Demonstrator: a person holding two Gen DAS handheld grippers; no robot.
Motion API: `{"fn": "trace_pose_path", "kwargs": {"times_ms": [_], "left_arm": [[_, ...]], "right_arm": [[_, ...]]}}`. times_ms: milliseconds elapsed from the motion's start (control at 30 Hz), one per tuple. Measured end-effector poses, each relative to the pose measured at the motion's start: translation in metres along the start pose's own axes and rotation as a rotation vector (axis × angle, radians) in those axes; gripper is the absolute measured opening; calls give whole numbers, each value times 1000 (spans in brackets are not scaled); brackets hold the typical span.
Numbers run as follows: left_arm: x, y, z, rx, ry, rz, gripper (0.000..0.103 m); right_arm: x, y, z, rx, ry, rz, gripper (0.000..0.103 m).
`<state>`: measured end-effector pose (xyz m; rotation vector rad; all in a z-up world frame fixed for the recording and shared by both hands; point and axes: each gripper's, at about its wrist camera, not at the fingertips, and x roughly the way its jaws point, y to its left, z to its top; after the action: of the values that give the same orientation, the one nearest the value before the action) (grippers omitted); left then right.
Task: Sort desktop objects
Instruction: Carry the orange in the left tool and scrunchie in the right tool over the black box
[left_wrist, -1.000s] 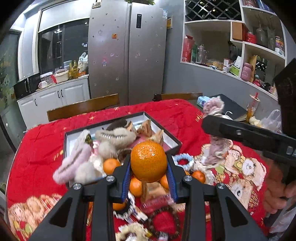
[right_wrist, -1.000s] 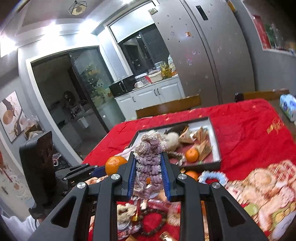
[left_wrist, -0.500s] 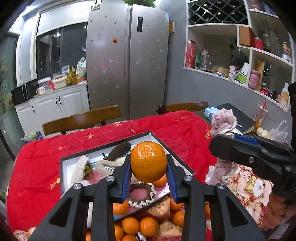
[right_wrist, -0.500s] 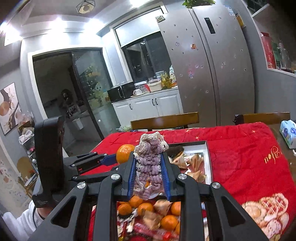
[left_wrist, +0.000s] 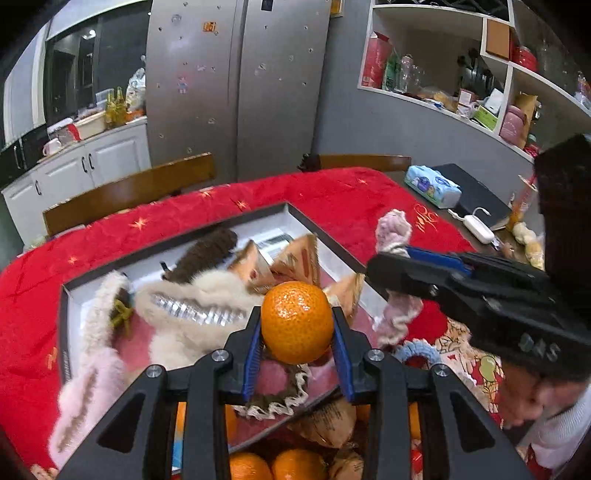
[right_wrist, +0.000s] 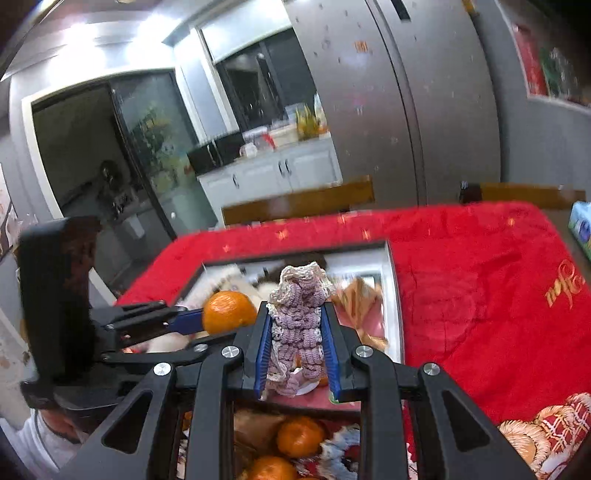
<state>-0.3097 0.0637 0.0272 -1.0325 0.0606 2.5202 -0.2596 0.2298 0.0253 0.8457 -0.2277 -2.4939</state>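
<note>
Loose oranges (left_wrist: 295, 466) and wrapped snacks are seen nearest, under the tongs. An orange (left_wrist: 296, 322) is clamped in the left gripper (left_wrist: 297, 360); a crocheted scrunchie (right_wrist: 300, 328) is pinched in the right gripper (right_wrist: 297, 363). Both are held over the shallow box (left_wrist: 65, 328), already filled with furry hair clips (left_wrist: 192, 308) and snack packets (left_wrist: 295, 260), on the red tablecloth (left_wrist: 351, 199). A fridge (left_wrist: 236, 88) is seen behind.

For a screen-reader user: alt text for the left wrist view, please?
The left claw grips a mandarin above an open box of fluffy hair accessories on a red tablecloth; at right, the other claw holds a knitted scrunchie.
</note>
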Motion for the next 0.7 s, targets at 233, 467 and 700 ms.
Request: {"fn": "trace_pose_path", "kwargs": {"times_ms": [233,467,700], "left_arm": [[23,-2,-9,26,54,7,35],[37,-4,-15,37,93,-1,35],[49,-4,-20,31,128,-3,35]], "right_arm": [[13,-24,-12,53,49,-8,25],[31,-26,-17,33,97,-15,25],[35,-38,-17,36,121,-71,25]]}}
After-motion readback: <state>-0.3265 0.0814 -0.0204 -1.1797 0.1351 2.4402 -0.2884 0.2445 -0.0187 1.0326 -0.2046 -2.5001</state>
